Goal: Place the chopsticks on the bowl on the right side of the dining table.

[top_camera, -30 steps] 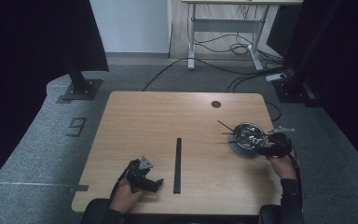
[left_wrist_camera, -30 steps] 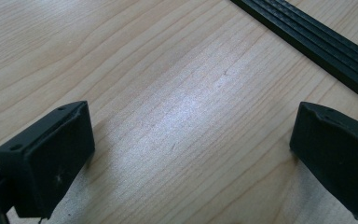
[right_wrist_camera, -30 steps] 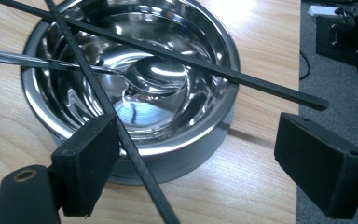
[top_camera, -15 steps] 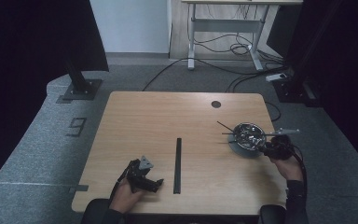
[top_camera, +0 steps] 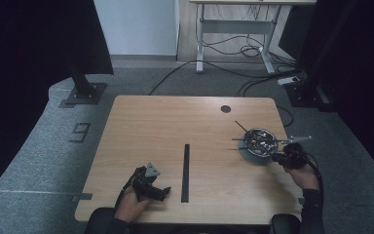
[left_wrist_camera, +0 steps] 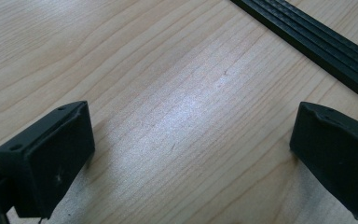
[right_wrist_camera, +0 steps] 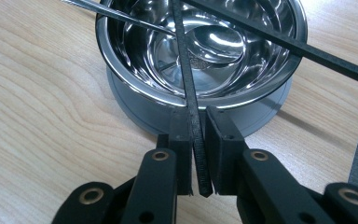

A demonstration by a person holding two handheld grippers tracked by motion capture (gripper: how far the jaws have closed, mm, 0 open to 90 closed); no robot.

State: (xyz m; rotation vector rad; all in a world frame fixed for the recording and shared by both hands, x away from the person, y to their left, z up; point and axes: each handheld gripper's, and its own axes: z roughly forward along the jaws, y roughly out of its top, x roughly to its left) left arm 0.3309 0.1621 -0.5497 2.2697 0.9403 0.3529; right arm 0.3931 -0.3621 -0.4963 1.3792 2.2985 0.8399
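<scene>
- Right gripper (right_wrist_camera: 198, 154): your jaws are clamped on a thin black rod (right_wrist_camera: 186, 74), held near its lower end. The rod runs up over the rim of the steel bowl (right_wrist_camera: 144, 51) and across its inside.
- The bowl sits on a grey base at the right side of the surface (top_camera: 151, 126), just beyond the right gripper (top_camera: 286, 157). Two more thin pieces cross the rim: a second black rod (right_wrist_camera: 307, 49) and a bright metal one (right_wrist_camera: 116, 15).
- Left gripper (left_wrist_camera: 191, 149): jaws wide apart, nothing between them, low over bare wood near the front left. A black strip (left_wrist_camera: 317, 42) lies just ahead of it, down the middle of the surface.
- Risk, as I judge it: the grip is narrow and near the rod's end, so the rod may pivot in the jaws if you lift or swing it.
- Risk: the held rod crosses the other two at the rim. Drawing it out could drag them along or flick one onto the surface.
- Risk: levering the rod against the rim could tip the bowl or slide it. It stands near the right edge.
- Hard to tell: the far ends of all three pieces are cut off in the right gripper view, and the high view is too small to sort them.
- I cannot tell whether the base is fixed to the bowl, or whether anything lies in the bowl besides reflections.
</scene>
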